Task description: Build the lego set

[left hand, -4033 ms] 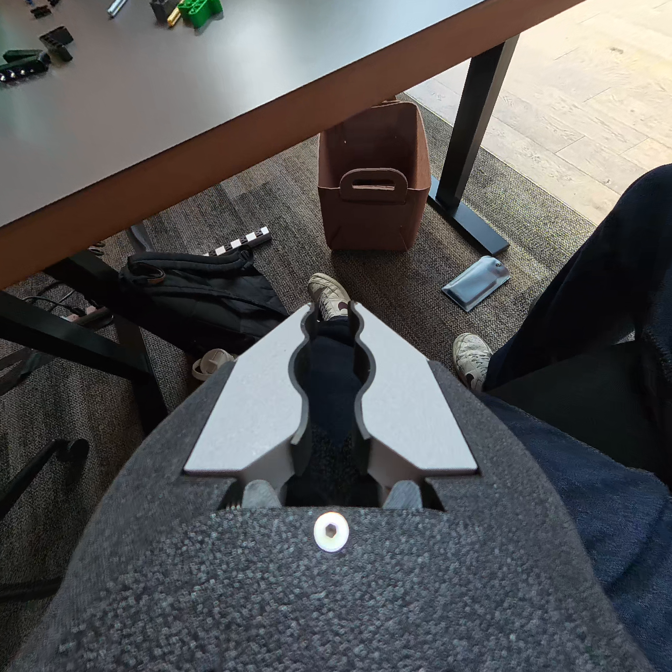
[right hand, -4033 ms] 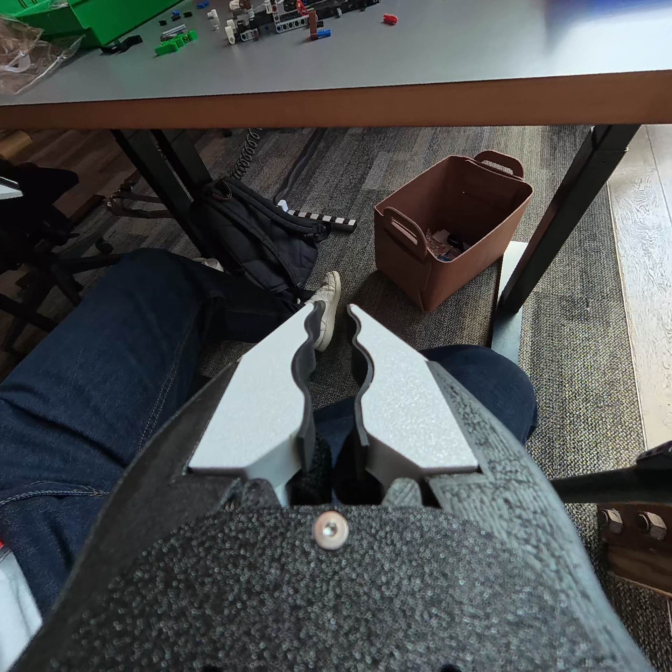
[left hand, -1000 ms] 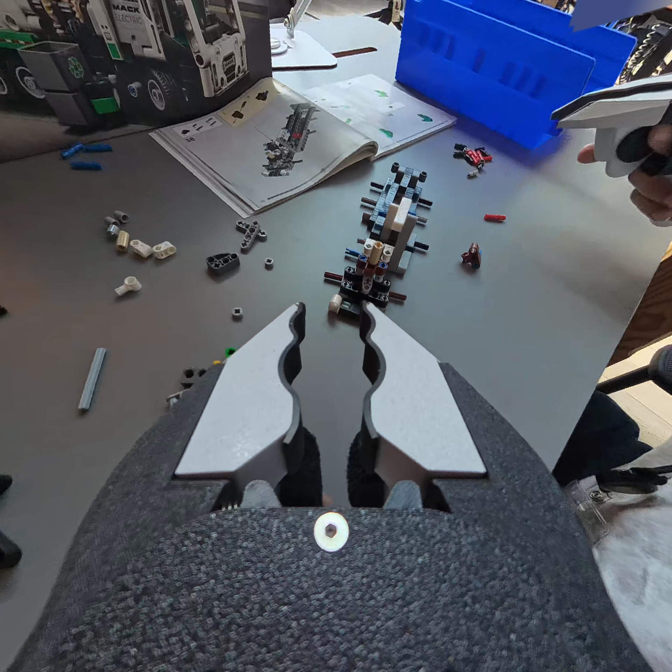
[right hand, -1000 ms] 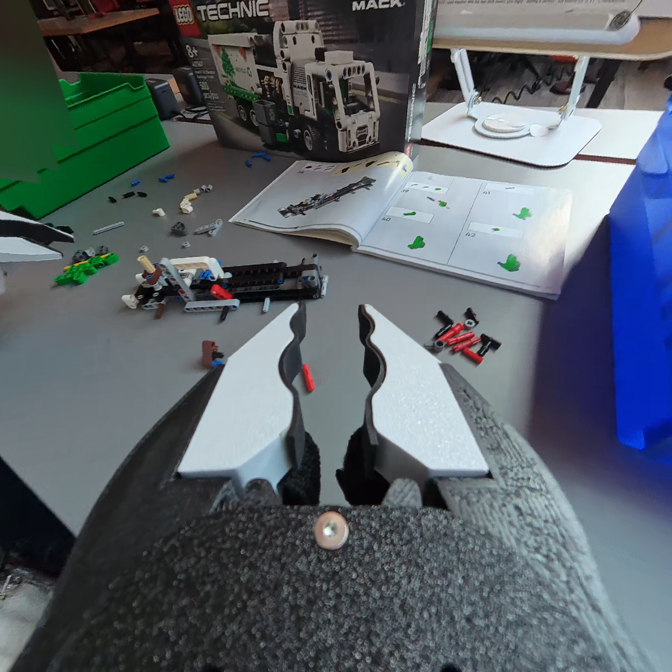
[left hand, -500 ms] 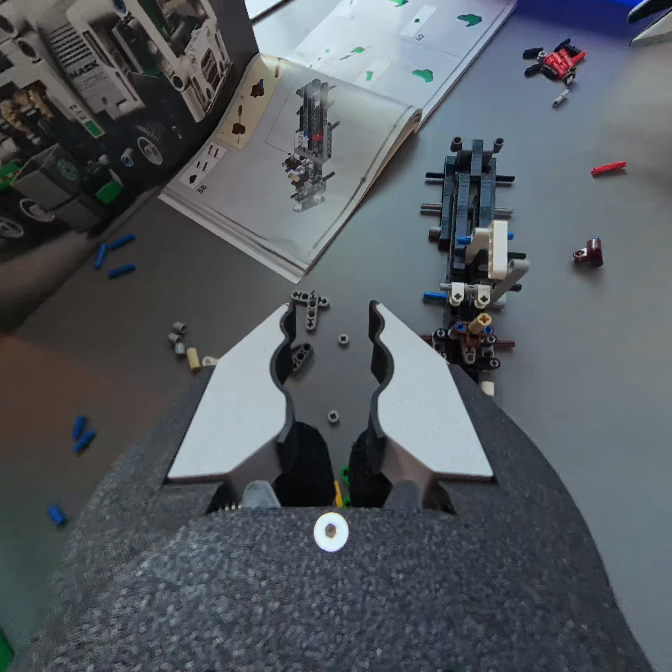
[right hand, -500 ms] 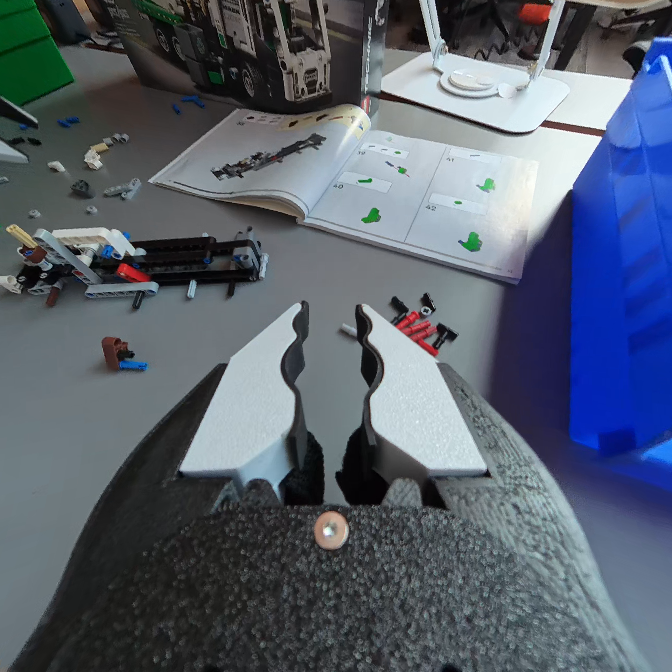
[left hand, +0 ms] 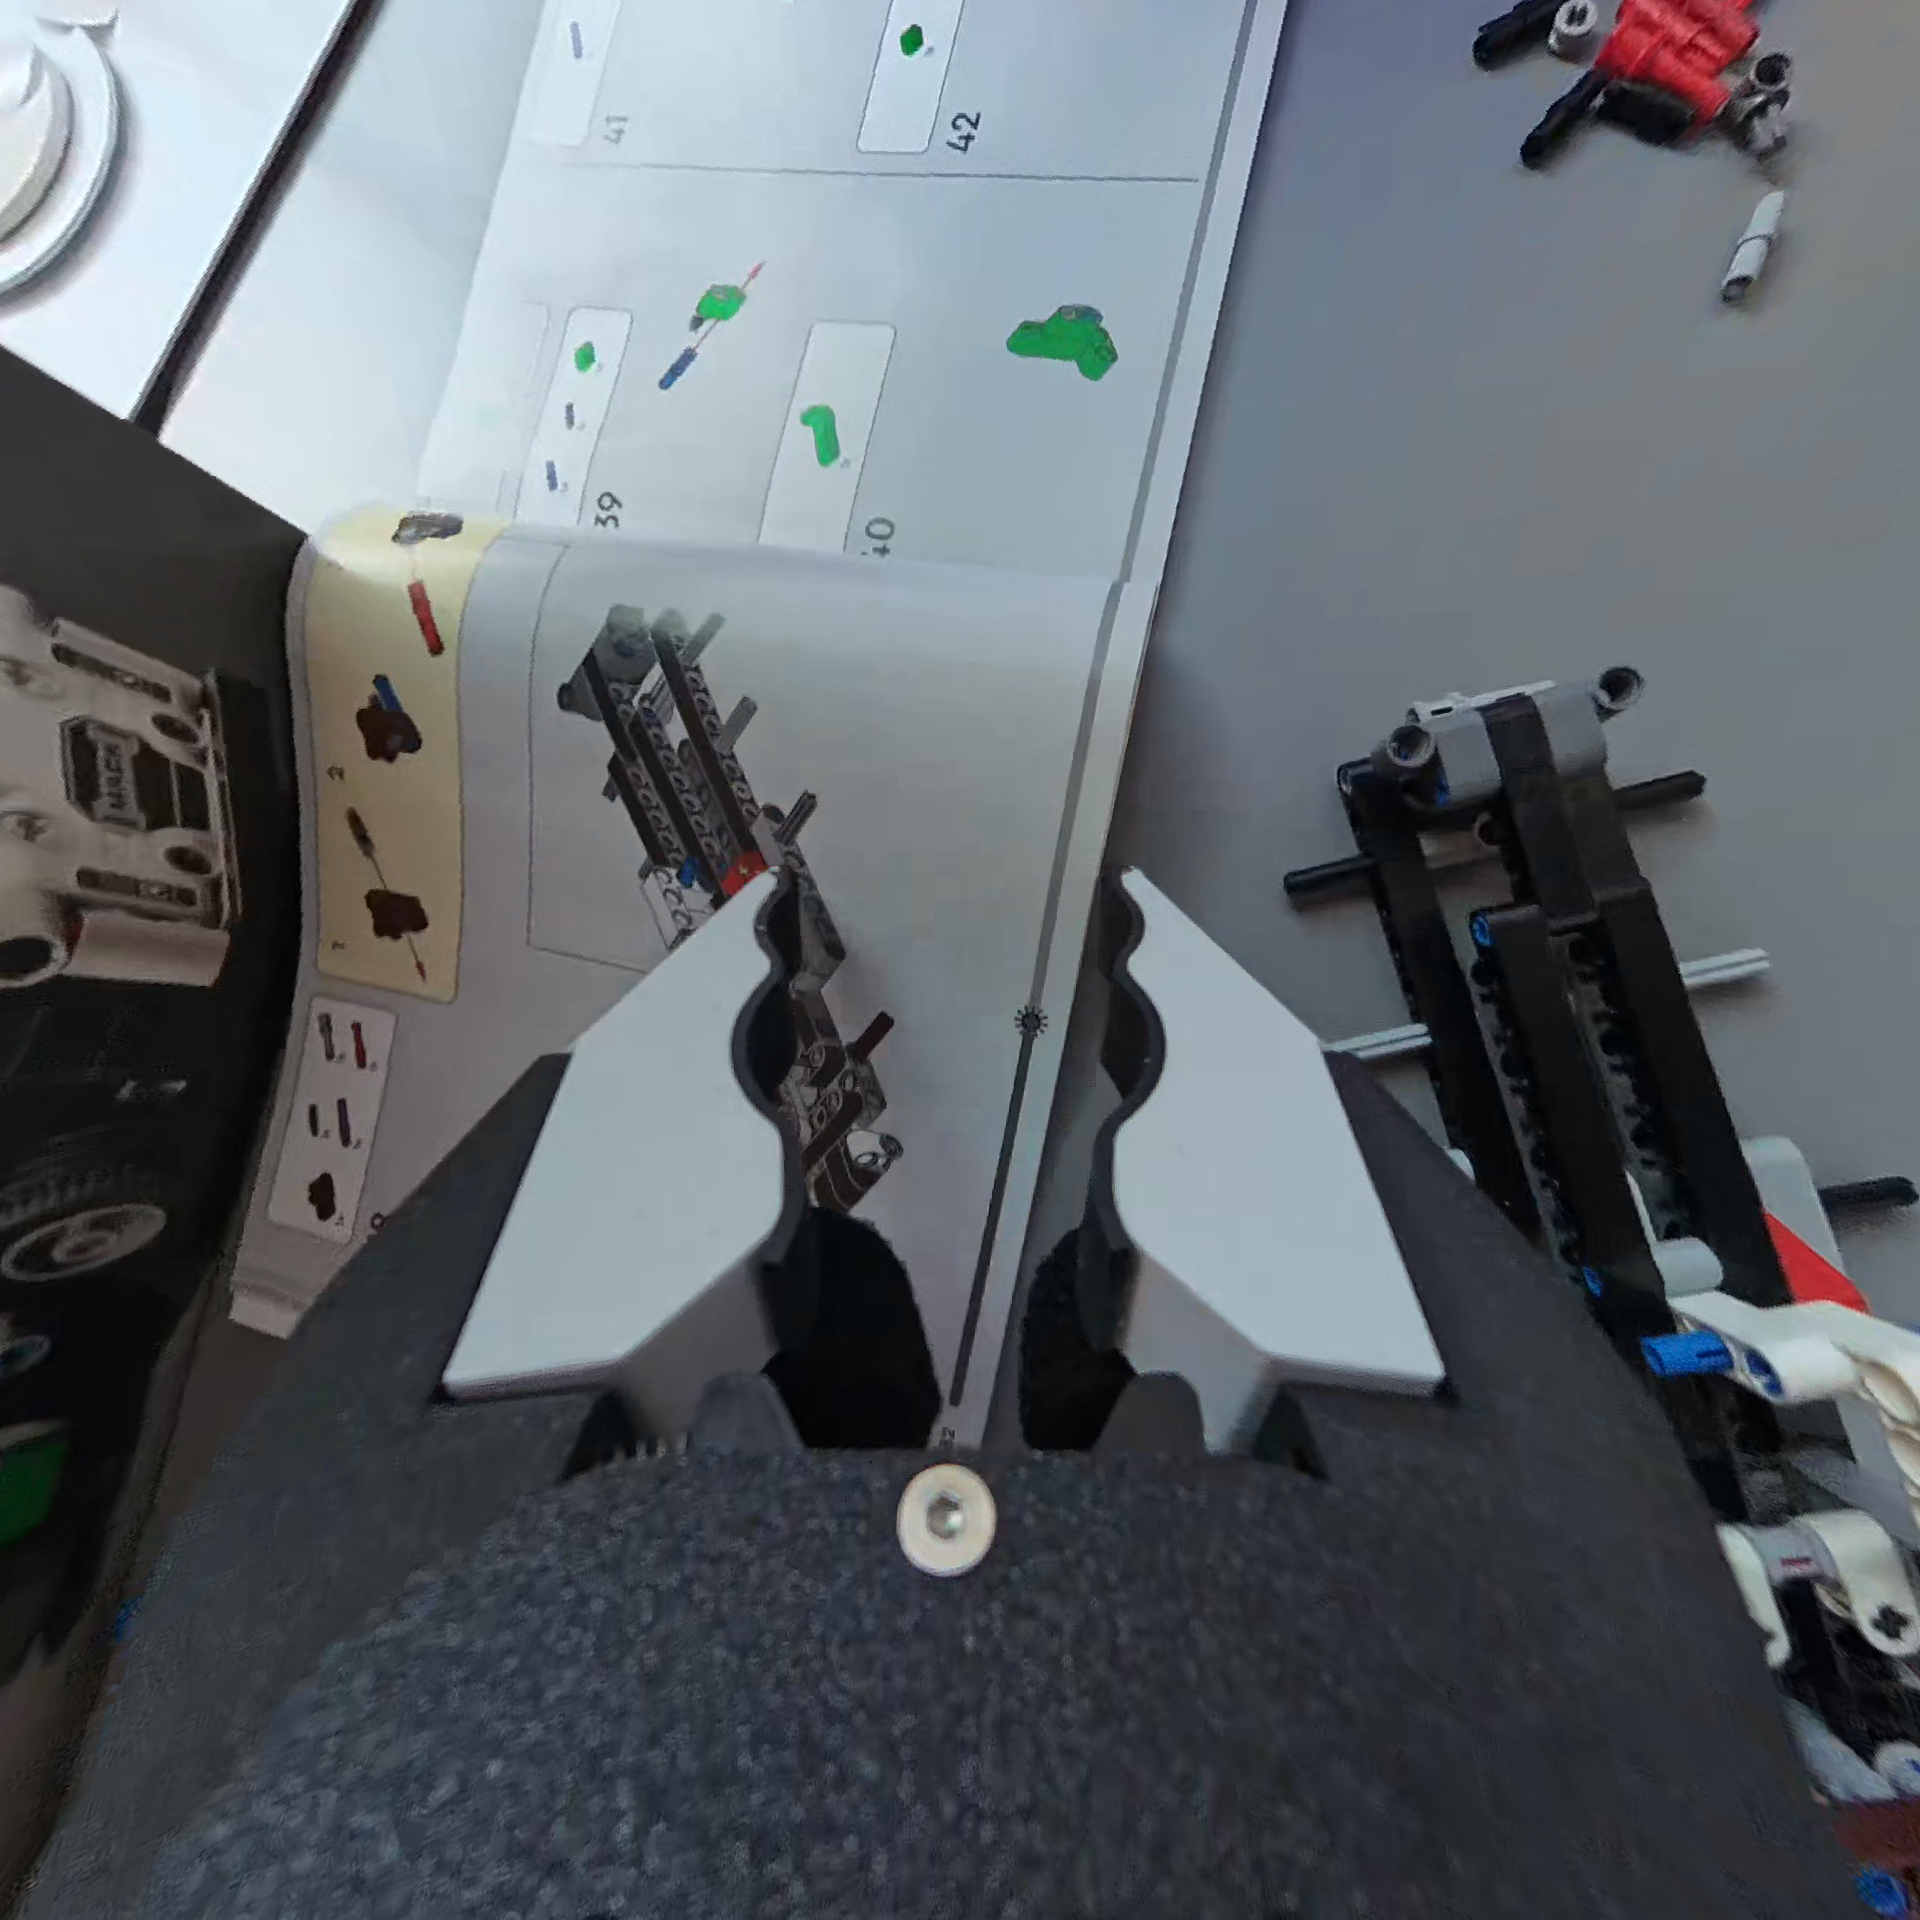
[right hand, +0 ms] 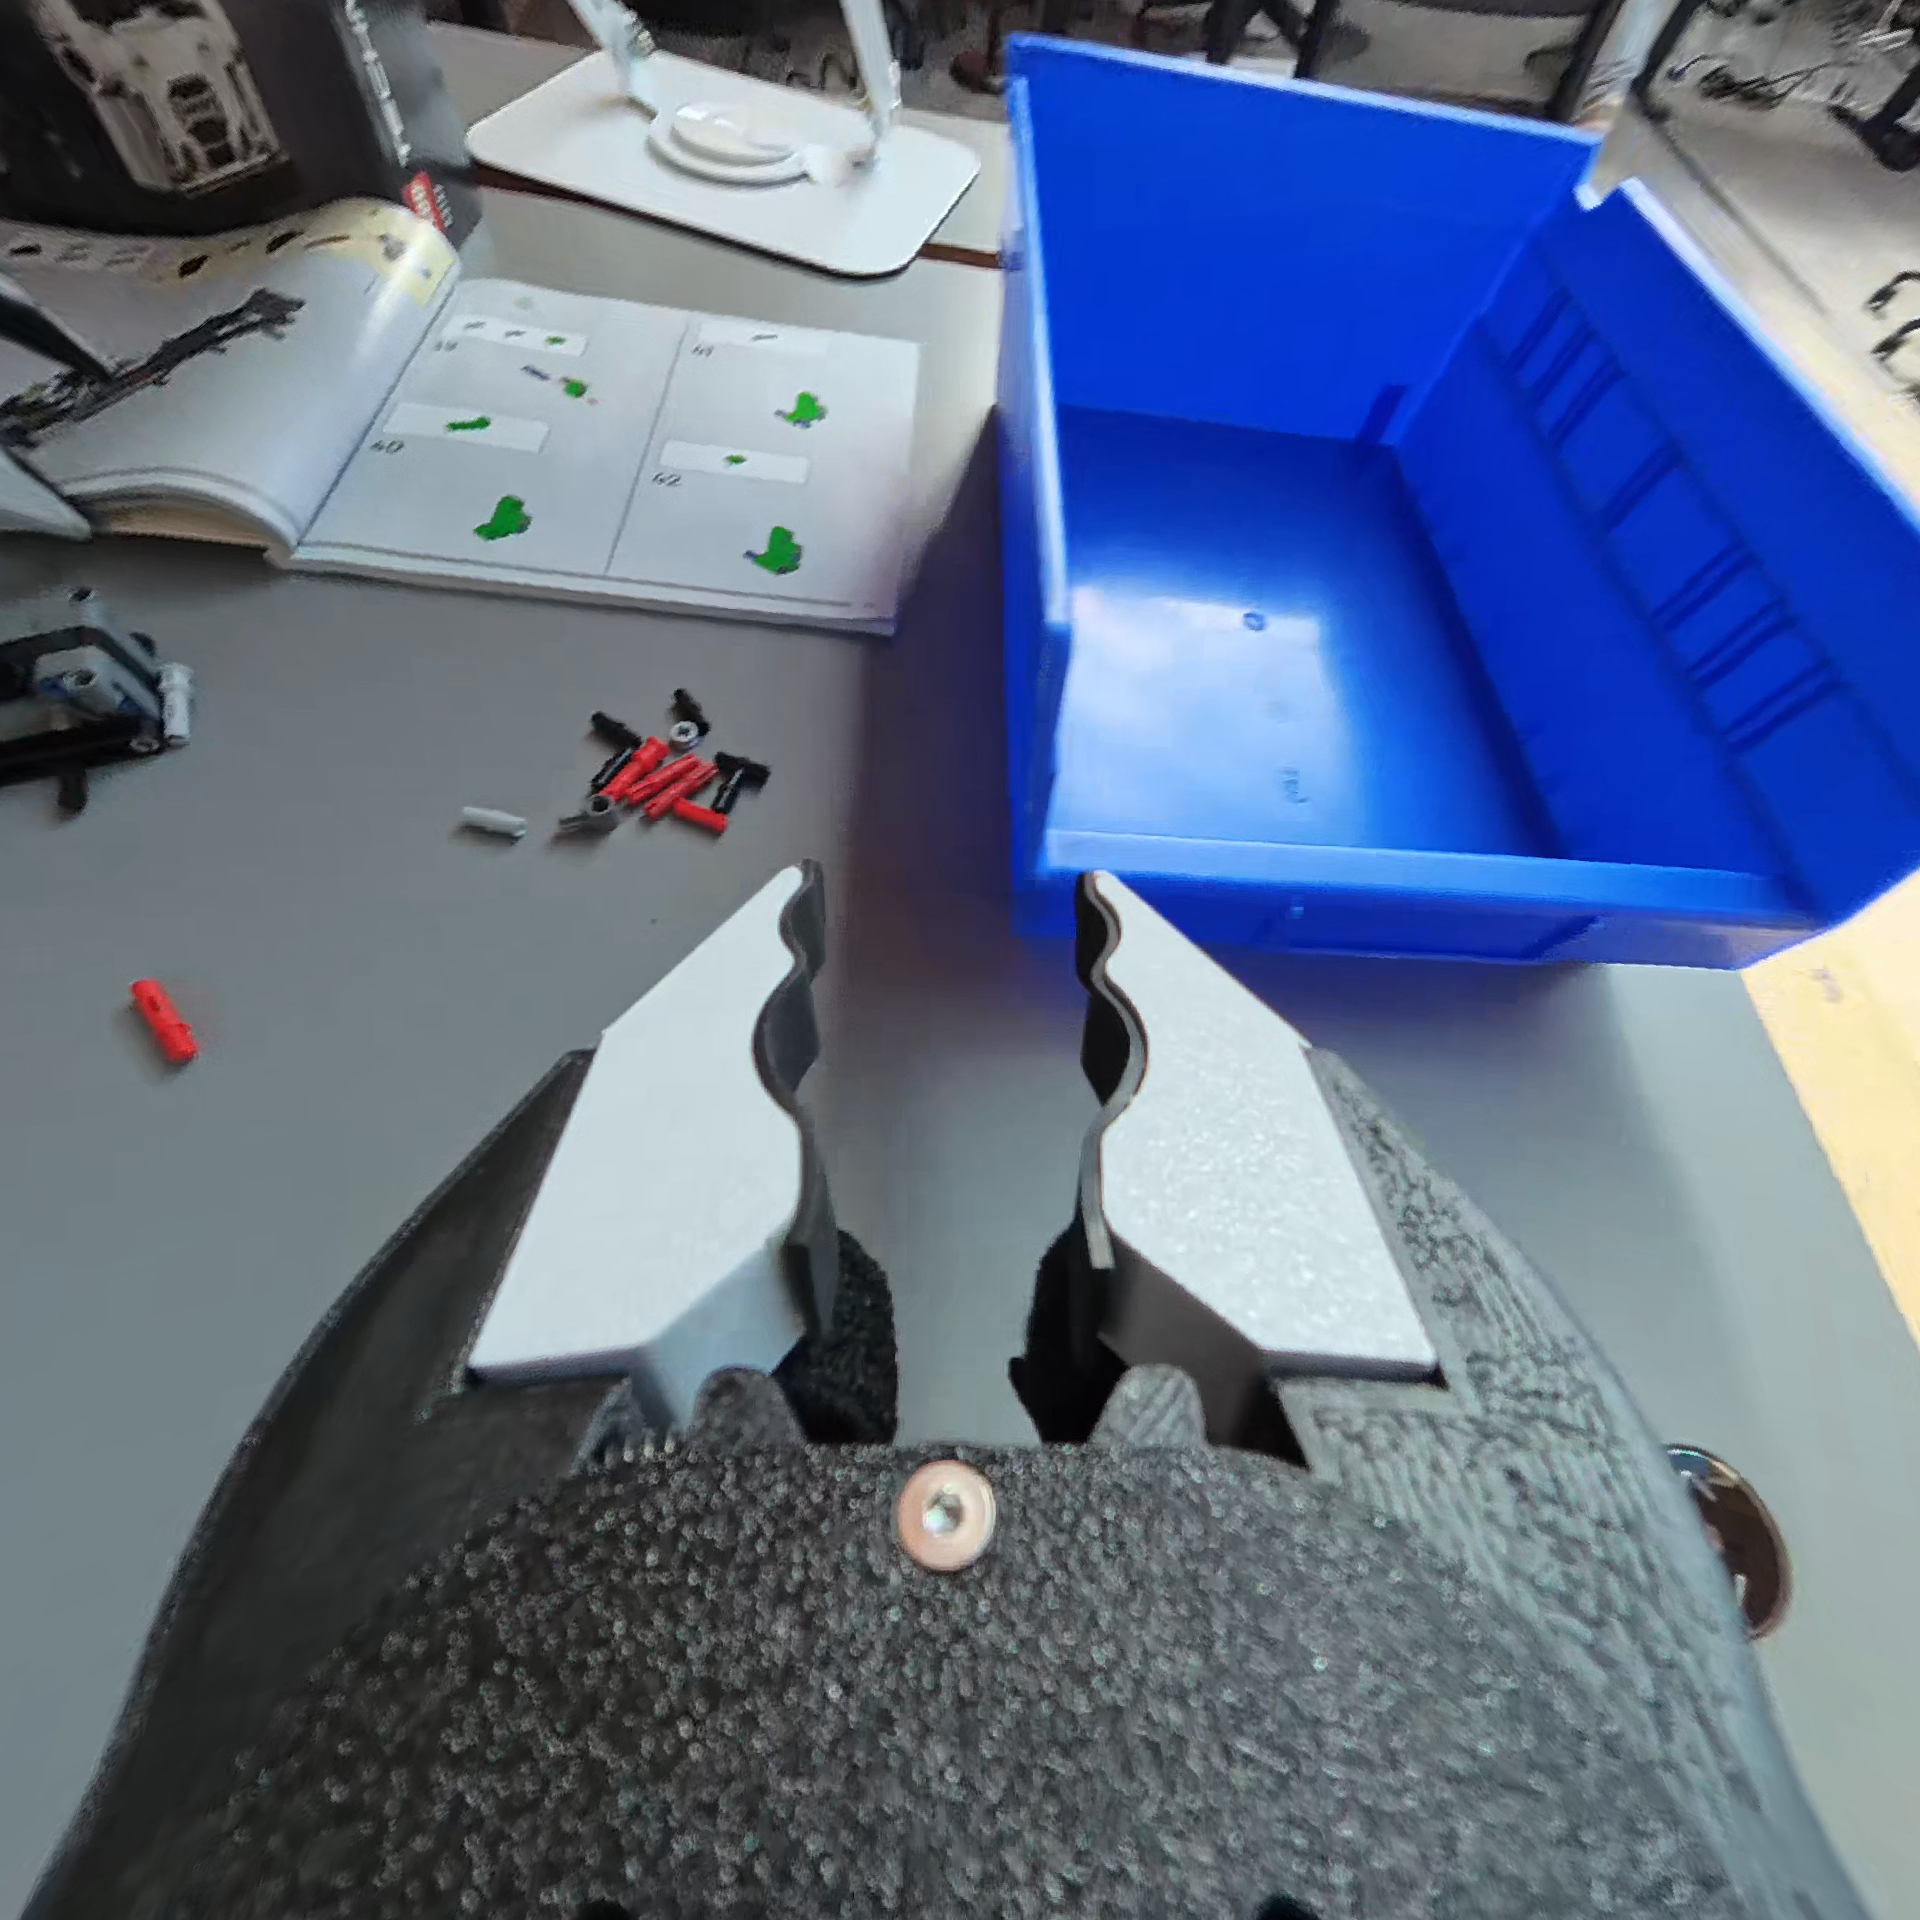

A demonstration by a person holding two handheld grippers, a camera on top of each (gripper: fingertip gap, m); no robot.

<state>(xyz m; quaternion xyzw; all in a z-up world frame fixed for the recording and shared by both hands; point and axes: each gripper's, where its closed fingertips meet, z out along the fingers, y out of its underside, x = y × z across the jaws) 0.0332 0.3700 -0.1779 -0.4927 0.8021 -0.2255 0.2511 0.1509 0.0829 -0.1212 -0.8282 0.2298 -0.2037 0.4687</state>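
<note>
My left gripper (left hand: 951, 894) is open and empty, held over the open instruction booklet (left hand: 914, 727). The half-built black truck chassis (left hand: 1558, 987) lies just right of it on the grey table; its end also shows at the left edge of the right wrist view (right hand: 83, 675). My right gripper (right hand: 945, 883) is open and empty above bare table, in front of the blue bin (right hand: 1351, 623). A small pile of red and black pins (right hand: 665, 774) lies to its front left, with a grey pin (right hand: 494, 823) beside it and a lone red pin (right hand: 163, 1020) farther left.
The blue bin looks empty inside. The set's box (left hand: 114, 935) stands left of the booklet. A white lamp base (right hand: 727, 156) sits at the back. The pin pile also shows in the left wrist view (left hand: 1652, 73). The table's right edge (right hand: 1829, 1143) is close. The tips of one gripper are about 30 cm away from the tips of the other. It is some 12 cm from my right tips to the grey pin (right hand: 494, 823). Seen from the left wrist view (left hand: 1748, 247) as well.
My left gripper moved forward from the loose parts to over the booklet and opened wider. My right gripper swung right, from the pin pile toward the blue bin, and opened wider.
</note>
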